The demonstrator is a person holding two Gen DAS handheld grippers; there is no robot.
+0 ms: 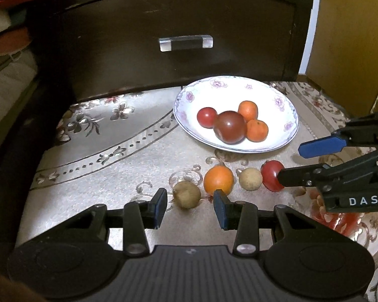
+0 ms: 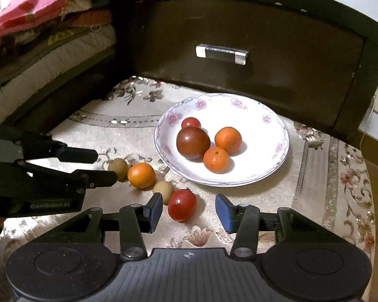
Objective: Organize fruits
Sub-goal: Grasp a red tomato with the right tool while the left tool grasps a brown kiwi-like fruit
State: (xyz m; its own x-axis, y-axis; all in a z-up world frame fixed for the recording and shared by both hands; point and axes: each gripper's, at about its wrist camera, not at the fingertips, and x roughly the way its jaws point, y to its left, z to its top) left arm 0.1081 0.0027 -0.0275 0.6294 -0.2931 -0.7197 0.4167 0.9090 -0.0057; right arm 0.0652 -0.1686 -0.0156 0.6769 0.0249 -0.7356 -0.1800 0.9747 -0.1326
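Noting glazed floral plate (image 2: 277,161) already holding four smooth round fruits, beyond both grippers. Right gripper (image 2: 188,210), jaws released and empty, has the glossy oval red tomato (image 2: 181,204) just ahead between its fingers, long axis tilted. Left gripper (image 1: 190,205), likewise spread, faces the dull brown longan (image 1: 186,194).

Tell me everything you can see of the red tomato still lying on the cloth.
The red tomato is small, glossy and slightly oblong, deep red with a tiny stem nub at one end. It lies on the patterned cloth, outside the plate, last in the row of loose fruit and apparently touching the tan fruit. It sits between the open fingers of the right gripper, ungrasped.
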